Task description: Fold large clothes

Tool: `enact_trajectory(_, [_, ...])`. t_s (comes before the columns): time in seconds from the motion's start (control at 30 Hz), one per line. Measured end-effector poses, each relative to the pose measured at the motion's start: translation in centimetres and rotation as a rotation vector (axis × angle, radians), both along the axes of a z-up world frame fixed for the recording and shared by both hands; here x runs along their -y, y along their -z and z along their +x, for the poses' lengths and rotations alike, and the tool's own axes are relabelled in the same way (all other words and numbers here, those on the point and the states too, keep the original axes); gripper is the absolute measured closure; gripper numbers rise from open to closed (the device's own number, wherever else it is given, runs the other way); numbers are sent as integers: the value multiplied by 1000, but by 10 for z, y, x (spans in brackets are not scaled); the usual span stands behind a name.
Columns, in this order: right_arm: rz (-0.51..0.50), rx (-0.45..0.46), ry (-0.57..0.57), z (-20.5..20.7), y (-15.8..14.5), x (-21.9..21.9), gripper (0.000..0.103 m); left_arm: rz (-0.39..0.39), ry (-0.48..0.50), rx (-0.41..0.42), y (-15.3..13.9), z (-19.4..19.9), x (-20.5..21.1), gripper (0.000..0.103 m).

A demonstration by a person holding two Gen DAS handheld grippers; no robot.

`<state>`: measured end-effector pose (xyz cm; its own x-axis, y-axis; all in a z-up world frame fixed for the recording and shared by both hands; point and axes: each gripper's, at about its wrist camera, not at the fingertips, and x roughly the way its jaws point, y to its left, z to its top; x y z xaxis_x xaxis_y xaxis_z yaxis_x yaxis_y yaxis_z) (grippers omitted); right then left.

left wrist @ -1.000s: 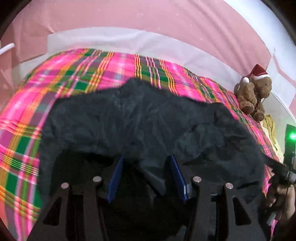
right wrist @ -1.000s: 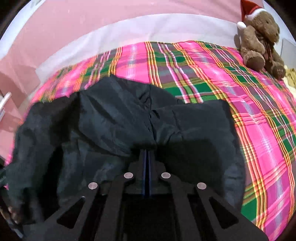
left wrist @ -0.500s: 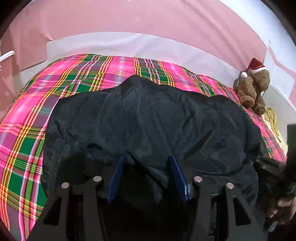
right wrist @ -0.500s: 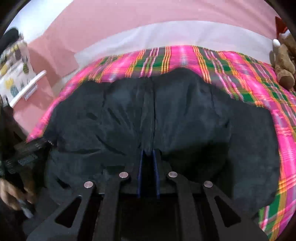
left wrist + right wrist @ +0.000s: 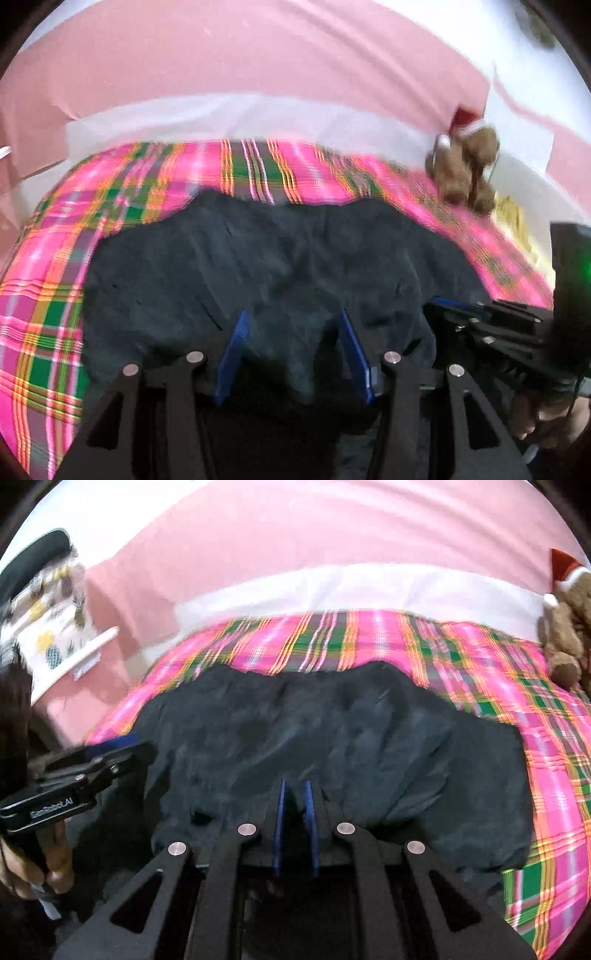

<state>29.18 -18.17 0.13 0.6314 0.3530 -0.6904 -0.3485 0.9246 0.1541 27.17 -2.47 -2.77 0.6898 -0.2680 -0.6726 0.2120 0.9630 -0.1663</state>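
The dark garment (image 5: 280,266) lies on the plaid bed (image 5: 55,314) — left hand-held gripper (image 5: 291,325) spread over a fold, right hand-held gripper (image 5: 295,794) just opening, cloth between its narrow jaws.

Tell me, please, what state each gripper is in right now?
Left gripper: jaws apart, dark garment between them; grip unclear.
Right gripper: jaws just opening, narrow gap, dark garment between.

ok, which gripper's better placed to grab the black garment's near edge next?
Left, probably. The left gripper has its jaws wide apart with a fold of the black garment between them. The right gripper has jaws that have just been opening, the gap narrow, over the cloth.
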Motion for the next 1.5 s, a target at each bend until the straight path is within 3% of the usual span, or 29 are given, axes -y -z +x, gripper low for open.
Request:
enact_trajectory(0.07, [-18,-69,5,8,26,-3,92,24,-1,-75,26,9,4,50])
enact_trajectory(0.23, [35,-107,12,18,54,8,95,49,2,-56,42,6,5,48])
enact_trajectory(0.33, [19,-109,7,19,52,4,95,51,-5,-66,38,4,3,48])
enact_trajectory(0.43, [26,-89,10,12,30,9,93,21,-7,-73,20,-2,-1,48])
enact_trajectory(0.57, [66,35,37,9,-12,29,92,-4,-19,29,-20,5,-12,48])
enact_trajectory(0.67, [22,78,79,38,-26,39,92,25,-64,60,-32,33,-20,48])
enact_trajectory(0.8, [-30,19,155,79,-7,60,92,52,-176,-29,-1,80,-46,49])
enact_trajectory(0.87, [-54,-38,187,94,17,71,92,8,-184,-70,23,87,-59,48])
enact_trajectory(0.93, [-35,-53,179,93,35,79,94,-18,-172,-55,34,83,-61,48])
enact_trajectory(1.07, [-35,-43,185,87,39,84,94,-4,-174,-58,31,78,-58,48])
enact_trajectory(1.27, [-31,39,195,75,-1,81,92,39,-209,11,4,74,-67,49])
enact_trajectory(1.4, [-94,-26,188,84,26,78,92,12,-202,-44,32,82,-74,48])
enact_trajectory(1.5, [-61,-29,204,82,28,84,92,22,-208,-39,24,77,-72,48])
